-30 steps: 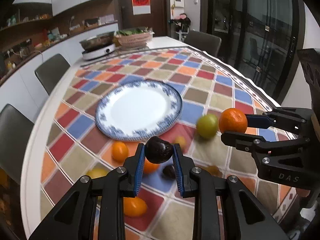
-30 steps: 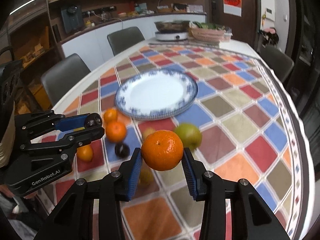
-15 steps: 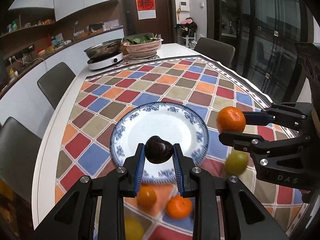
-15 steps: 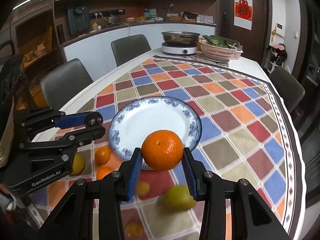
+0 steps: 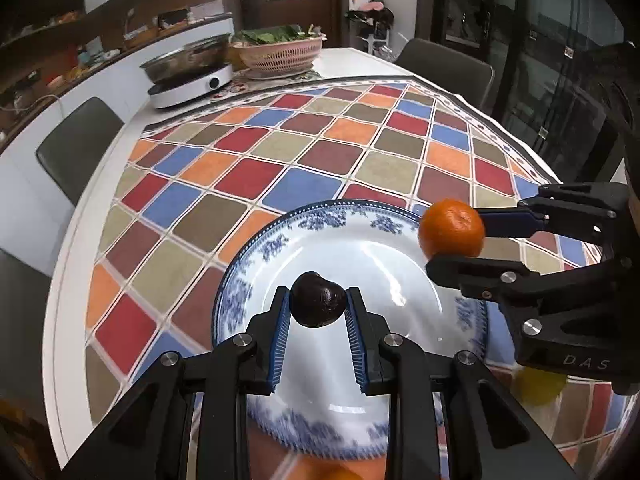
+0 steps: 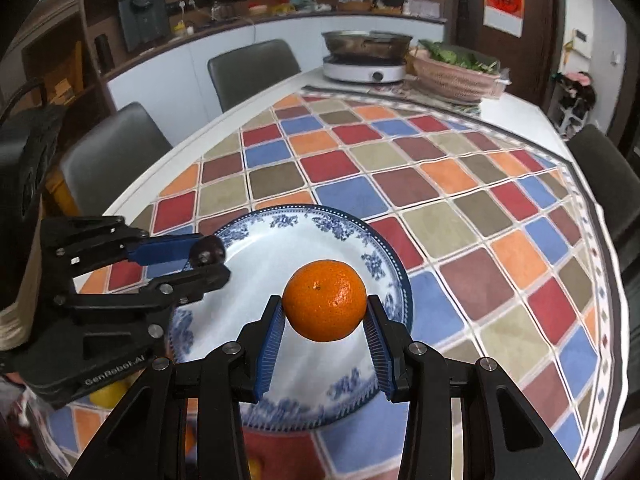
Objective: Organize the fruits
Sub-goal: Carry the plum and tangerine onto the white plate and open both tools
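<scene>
My left gripper [image 5: 318, 306] is shut on a dark plum [image 5: 319, 300] and holds it above the blue-and-white plate [image 5: 320, 220]. My right gripper [image 6: 325, 306] is shut on an orange mandarin [image 6: 325, 300] above the same plate [image 6: 304, 216]. The right gripper and mandarin [image 5: 451, 233] show at the right of the left wrist view, over the plate's far right rim. The left gripper with the plum [image 6: 206, 253] shows at the left of the right wrist view, over the plate's left side. The plate holds nothing.
A yellow-green fruit [image 5: 538, 388] lies right of the plate, partly behind the right gripper; a yellow fruit [image 6: 108, 394] shows under the left gripper. A hotplate with a pan [image 5: 188, 80] and a pink basket of greens [image 5: 280, 54] stand at the far end. Chairs [image 6: 116, 152] line the table.
Both grippers have moved forward with their fruit, from over the loose fruits near the front to above the plate. The loose fruits have dropped out of view beneath them.
</scene>
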Demonstrator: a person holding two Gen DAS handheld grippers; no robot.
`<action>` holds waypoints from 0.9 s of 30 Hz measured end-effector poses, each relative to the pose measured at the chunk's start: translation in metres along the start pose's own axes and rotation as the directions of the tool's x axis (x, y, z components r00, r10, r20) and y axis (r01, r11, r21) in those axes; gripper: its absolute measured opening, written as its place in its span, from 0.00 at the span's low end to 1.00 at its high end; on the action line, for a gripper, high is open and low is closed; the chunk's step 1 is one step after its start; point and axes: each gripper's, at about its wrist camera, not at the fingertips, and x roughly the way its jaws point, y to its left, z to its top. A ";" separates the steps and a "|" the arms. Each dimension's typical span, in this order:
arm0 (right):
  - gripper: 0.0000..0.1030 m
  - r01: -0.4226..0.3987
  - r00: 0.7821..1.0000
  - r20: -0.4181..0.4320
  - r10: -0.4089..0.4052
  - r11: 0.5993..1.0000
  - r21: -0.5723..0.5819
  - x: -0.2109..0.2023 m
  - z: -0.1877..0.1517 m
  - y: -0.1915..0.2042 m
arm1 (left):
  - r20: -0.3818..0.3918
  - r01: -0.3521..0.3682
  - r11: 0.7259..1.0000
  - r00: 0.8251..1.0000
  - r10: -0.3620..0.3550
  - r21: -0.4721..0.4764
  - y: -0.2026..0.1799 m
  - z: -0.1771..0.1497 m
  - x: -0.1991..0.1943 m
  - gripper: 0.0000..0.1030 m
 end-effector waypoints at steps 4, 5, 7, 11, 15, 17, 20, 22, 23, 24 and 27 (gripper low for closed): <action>0.40 -0.015 0.999 -0.046 0.015 1.000 0.007 0.027 0.013 -0.010 | -0.039 0.006 1.000 0.999 -0.006 0.015 0.005 0.010 0.022 0.27; 0.40 -0.017 0.998 -0.056 0.018 1.000 0.007 0.033 0.014 -0.012 | -0.051 0.004 1.000 0.999 -0.003 0.014 0.007 0.011 0.028 0.27; 0.40 -0.026 0.996 -0.081 0.026 1.000 0.010 0.045 0.016 -0.015 | -0.075 0.008 1.000 0.997 -0.008 0.006 0.011 0.013 0.039 0.27; 0.40 -0.019 0.993 -0.118 0.018 1.000 -0.009 0.062 0.017 -0.015 | -0.100 0.007 1.000 0.995 -0.008 -0.012 0.018 0.015 0.054 0.27; 0.40 -0.019 0.990 -0.137 0.015 1.000 -0.024 0.072 0.017 -0.014 | -0.122 0.019 0.999 0.992 -0.023 -0.034 0.022 0.015 0.063 0.27; 0.40 -0.021 0.990 -0.138 0.016 0.999 -0.030 0.074 0.018 -0.013 | -0.130 0.020 0.999 0.991 -0.025 -0.038 0.022 0.014 0.066 0.27; 0.40 -0.020 0.990 -0.141 0.016 0.999 -0.031 0.077 0.018 -0.013 | -0.134 0.020 0.998 0.991 -0.027 -0.055 0.025 0.013 0.068 0.27; 0.40 -0.021 0.990 -0.143 0.016 0.999 -0.032 0.078 0.018 -0.013 | -0.132 0.018 0.998 0.991 -0.025 -0.052 0.025 0.014 0.067 0.29; 0.40 -0.019 0.990 -0.140 0.014 0.999 -0.034 0.077 0.018 -0.012 | -0.130 0.020 0.998 0.991 -0.027 -0.055 0.025 0.014 0.066 0.36; 0.41 -0.015 0.990 -0.137 0.010 0.999 -0.037 0.077 0.018 -0.012 | -0.126 0.019 0.998 0.992 -0.027 -0.058 0.026 0.014 0.064 0.42; 0.41 -0.015 0.991 -0.135 0.009 0.999 -0.038 0.075 0.017 -0.011 | -0.110 0.002 0.998 0.994 -0.008 -0.057 0.027 0.015 0.056 0.42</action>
